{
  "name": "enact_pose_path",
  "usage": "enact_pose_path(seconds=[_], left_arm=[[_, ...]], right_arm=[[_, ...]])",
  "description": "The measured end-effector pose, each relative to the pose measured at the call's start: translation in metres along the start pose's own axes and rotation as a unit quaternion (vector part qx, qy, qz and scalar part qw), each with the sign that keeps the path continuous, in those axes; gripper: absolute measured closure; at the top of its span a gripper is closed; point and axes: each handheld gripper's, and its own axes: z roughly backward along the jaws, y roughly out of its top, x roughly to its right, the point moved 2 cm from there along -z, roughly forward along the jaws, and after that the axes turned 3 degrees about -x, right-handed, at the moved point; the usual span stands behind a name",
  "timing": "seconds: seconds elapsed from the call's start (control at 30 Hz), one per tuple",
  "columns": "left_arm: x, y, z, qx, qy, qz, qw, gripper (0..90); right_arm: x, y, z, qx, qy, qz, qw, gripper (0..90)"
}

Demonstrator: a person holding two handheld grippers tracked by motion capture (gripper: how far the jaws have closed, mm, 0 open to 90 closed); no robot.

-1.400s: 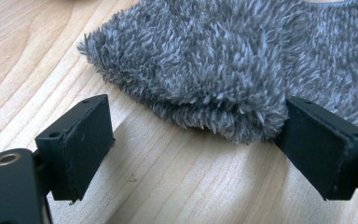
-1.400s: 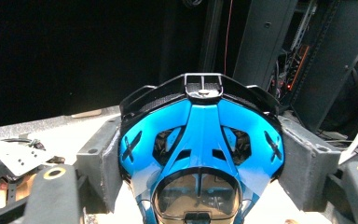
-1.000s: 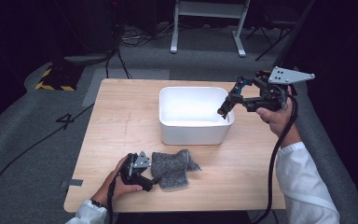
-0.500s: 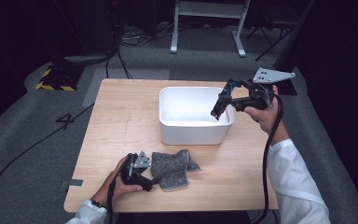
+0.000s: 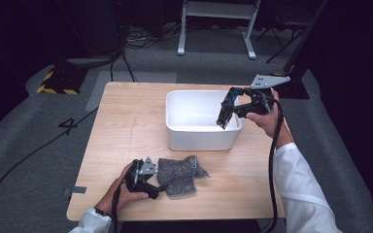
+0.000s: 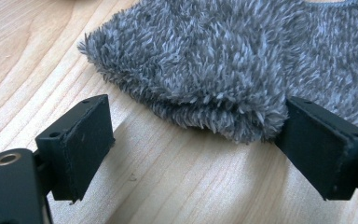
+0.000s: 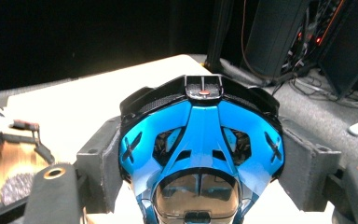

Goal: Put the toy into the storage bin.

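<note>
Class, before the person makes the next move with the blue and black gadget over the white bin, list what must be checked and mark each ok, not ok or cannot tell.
1. Right gripper holds the blue and black gadget between both jaws: ok.
2. Gadget is above the white bin, over its right edge: ok.
3. Bin interior free of other items: ok, as far as the high view shows.
4. Left gripper open, jaws either side of the grey fluffy cloth: ok.
5. Cloth gripped: not ok, the jaws are not pressing it.
6. Gadget's depth inside the bin: cannot tell.
</note>
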Motion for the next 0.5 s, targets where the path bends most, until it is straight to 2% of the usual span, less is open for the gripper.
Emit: enact_pose_path(seconds=[0.27,0.5], left_arm=[[0.000,0.000,0.000,-0.001,0.001,0.001,1.0000,12.4],[0.001,0.000,0.000,-0.001,0.003,0.003,1.0000,12.3]], right_arm=[[0.008,-0.014,-0.013,-0.032,0.017,0.004,0.9994,26.4],[0.011,-0.027,-0.018,-0.057,0.026,0.004,0.9980,26.4]])
